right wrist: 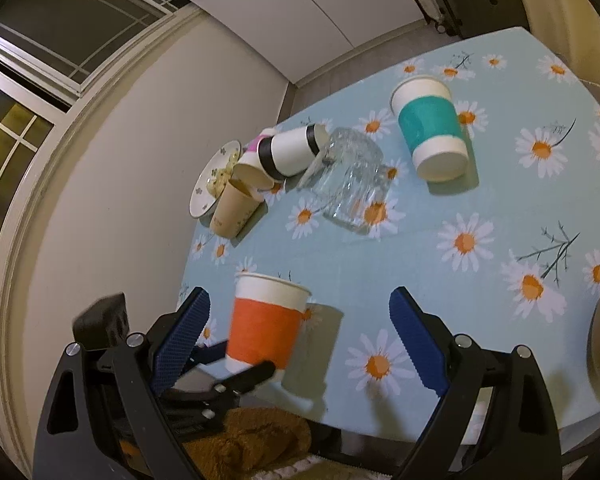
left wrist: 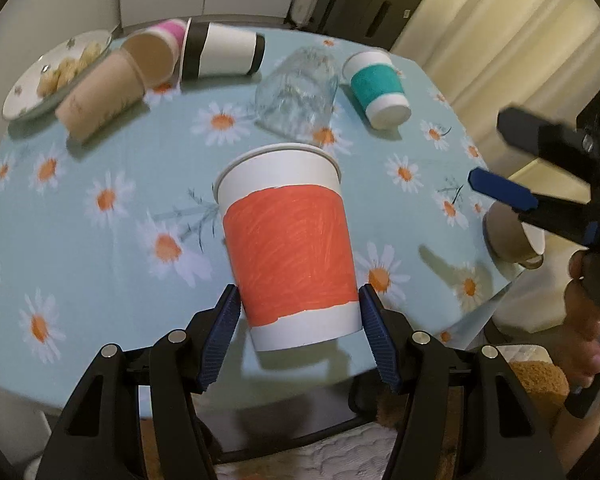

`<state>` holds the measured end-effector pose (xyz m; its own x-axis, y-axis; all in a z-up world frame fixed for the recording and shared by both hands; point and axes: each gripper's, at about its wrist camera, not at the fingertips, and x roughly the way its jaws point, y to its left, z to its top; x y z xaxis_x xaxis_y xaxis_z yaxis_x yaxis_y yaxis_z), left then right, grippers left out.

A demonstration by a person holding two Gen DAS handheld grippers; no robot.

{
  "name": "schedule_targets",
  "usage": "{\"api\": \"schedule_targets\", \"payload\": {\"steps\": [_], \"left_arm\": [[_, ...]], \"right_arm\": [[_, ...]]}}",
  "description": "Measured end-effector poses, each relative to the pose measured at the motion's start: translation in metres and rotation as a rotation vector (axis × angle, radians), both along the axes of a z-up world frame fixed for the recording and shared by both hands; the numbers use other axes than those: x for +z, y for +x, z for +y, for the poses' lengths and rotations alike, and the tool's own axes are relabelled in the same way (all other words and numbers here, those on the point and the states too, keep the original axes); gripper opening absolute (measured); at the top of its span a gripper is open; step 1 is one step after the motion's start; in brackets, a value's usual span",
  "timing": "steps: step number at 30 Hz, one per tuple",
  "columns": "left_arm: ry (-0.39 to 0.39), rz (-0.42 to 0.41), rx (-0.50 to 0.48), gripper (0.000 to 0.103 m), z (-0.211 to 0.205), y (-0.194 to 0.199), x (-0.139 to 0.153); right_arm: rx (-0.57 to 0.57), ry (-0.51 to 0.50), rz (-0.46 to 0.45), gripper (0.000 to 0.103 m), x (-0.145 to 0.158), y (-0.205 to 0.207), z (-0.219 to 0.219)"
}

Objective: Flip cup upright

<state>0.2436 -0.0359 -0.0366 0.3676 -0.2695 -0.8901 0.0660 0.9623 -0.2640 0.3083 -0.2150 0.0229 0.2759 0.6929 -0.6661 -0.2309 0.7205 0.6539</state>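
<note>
A white paper cup with an orange band (left wrist: 290,248) stands upright, rim up, near the table's front edge; it also shows in the right wrist view (right wrist: 265,322). My left gripper (left wrist: 298,312) has its blue pads at both sides of the cup's lower part; I cannot tell whether they touch it. My right gripper (right wrist: 300,340) is open and empty, to the right of the cup; it shows in the left wrist view (left wrist: 500,152) too.
The daisy tablecloth (left wrist: 112,184) holds a teal-banded cup (left wrist: 378,84) upside down, a glass mug (left wrist: 298,92) on its side, a black-and-white cup (left wrist: 220,50), a tan cup (left wrist: 100,94), a pink cup (left wrist: 156,50), and a plate of food (left wrist: 48,76). A beige mug (left wrist: 514,236) lies at right.
</note>
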Motion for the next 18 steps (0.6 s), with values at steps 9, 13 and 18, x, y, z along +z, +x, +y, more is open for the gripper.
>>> {"api": "schedule_targets", "payload": {"steps": [9, 13, 18], "left_arm": [[-0.019, 0.015, 0.048, 0.06, -0.003, -0.013, -0.017], [0.012, 0.011, 0.04, 0.065, -0.006, -0.012, -0.018], [0.028, 0.007, 0.057, 0.07, -0.002, -0.014, -0.017]], "right_arm": [[0.022, -0.016, 0.005, 0.091, -0.005, -0.005, 0.007], [0.031, -0.03, 0.011, 0.091, -0.008, -0.007, 0.011], [0.029, -0.037, 0.004, 0.091, -0.006, -0.007, 0.012]]}}
